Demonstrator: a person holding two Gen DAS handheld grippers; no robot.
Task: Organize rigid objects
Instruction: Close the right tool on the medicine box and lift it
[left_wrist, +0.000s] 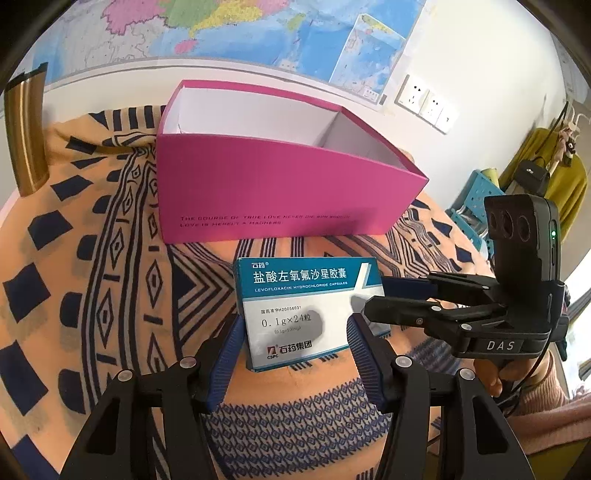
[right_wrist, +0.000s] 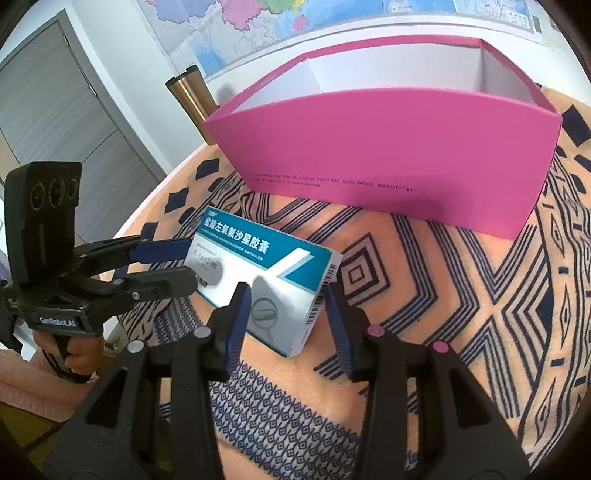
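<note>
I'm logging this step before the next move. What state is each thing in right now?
Medicine box: closed, on the cloth, gripped by both tongs.
Pink box: lid off, nothing visible inside, upright behind the medicine box.
Left tongs: shut on the medicine box.
Right tongs: shut on the medicine box's end.

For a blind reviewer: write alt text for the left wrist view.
A medicine carton lies on a patterned cloth between the left gripper fingers, with the right gripper at its right end. Behind it stands an open pink box.
</note>
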